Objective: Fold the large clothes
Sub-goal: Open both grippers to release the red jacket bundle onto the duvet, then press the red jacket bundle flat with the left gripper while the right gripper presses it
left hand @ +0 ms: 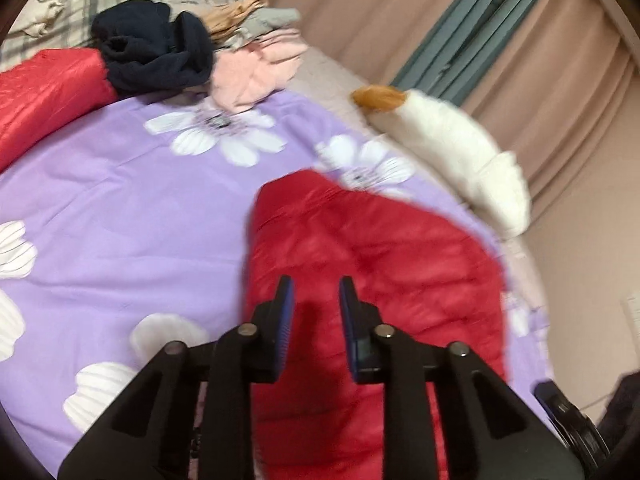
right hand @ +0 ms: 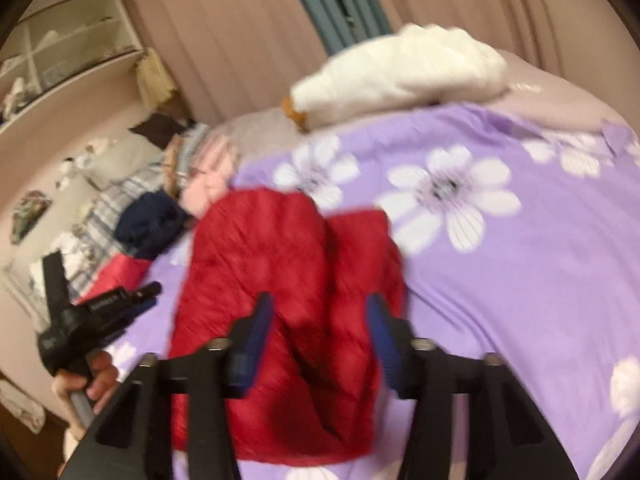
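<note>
— Jaws first: how did they stand on each side?

— Both pairs were spread with nothing between them. The left gripper (left hand: 316, 284) hung above the near part of the red puffer jacket (left hand: 372, 280), and the right gripper (right hand: 320, 304) hovered over the same jacket (right hand: 288, 280) from the other side.

— And where did that jacket lie?

— It lay bunched on the purple flowered bedspread (left hand: 120, 208), toward the bed's near edge. The left gripper (right hand: 100, 312) also showed at the left of the right wrist view, beside the jacket, but its jaws were hard to read there.

— Anything else on the bed?

— A dark navy garment (left hand: 156, 48) and pink clothes (left hand: 256, 68) were heaped at the far end, another red garment (left hand: 44, 92) touched the navy one, and a white garment (left hand: 452, 148) lay along the curtain side.
</note>
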Demonstrator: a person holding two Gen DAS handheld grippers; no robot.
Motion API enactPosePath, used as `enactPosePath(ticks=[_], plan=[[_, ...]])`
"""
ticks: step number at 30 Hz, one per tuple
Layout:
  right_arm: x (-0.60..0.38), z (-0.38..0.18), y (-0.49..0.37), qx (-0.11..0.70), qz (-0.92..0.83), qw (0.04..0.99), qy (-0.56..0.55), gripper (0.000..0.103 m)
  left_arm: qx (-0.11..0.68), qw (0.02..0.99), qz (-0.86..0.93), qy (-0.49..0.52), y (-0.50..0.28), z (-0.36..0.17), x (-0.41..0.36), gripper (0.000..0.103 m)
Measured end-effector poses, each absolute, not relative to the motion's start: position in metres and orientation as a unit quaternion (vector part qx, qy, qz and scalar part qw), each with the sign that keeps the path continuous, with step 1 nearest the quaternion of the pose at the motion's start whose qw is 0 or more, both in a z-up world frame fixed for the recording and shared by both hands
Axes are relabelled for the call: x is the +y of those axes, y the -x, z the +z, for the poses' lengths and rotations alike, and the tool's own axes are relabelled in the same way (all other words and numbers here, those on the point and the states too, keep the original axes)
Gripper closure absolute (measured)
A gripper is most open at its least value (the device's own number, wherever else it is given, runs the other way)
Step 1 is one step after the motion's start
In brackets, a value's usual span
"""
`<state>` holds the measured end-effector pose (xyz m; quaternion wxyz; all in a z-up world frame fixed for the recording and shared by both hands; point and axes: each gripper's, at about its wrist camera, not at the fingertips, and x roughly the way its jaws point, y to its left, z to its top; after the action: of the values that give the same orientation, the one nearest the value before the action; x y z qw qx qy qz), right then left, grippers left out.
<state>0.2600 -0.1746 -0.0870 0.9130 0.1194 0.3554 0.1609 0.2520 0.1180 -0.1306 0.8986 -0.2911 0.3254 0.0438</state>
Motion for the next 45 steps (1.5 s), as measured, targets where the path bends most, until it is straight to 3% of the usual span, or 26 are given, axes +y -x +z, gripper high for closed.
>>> enactPosePath(ticks=[5, 12, 19, 29, 45], plan=[[-0.150, -0.071, -0.304, 0.376, 0.176, 0.905, -0.094, 0.081, 0.336, 0.913, 0.058, 0.226, -0.273, -0.116, 0.109, 0.095], [-0.123, -0.084, -0.338, 0.406, 0.171, 0.896, -0.057, 0.082, 0.357, 0.911, 0.060, 0.198, -0.302, -0.123, 0.124, 0.096], [-0.116, -0.116, -0.367, 0.436, 0.166, 0.883, -0.047, 0.082, 0.399, 0.892, 0.046, 0.209, -0.330, -0.167, 0.124, 0.096], [-0.110, -0.178, -0.418, 0.533, 0.142, 0.834, -0.025, 0.086, 0.459, 0.880, 0.044, 0.112, -0.375, -0.216, 0.100, 0.101], [-0.105, -0.191, -0.420, 0.523, 0.127, 0.843, 0.000, 0.089, 0.448, 0.888, 0.062, 0.084, -0.380, -0.223, 0.091, 0.103]])
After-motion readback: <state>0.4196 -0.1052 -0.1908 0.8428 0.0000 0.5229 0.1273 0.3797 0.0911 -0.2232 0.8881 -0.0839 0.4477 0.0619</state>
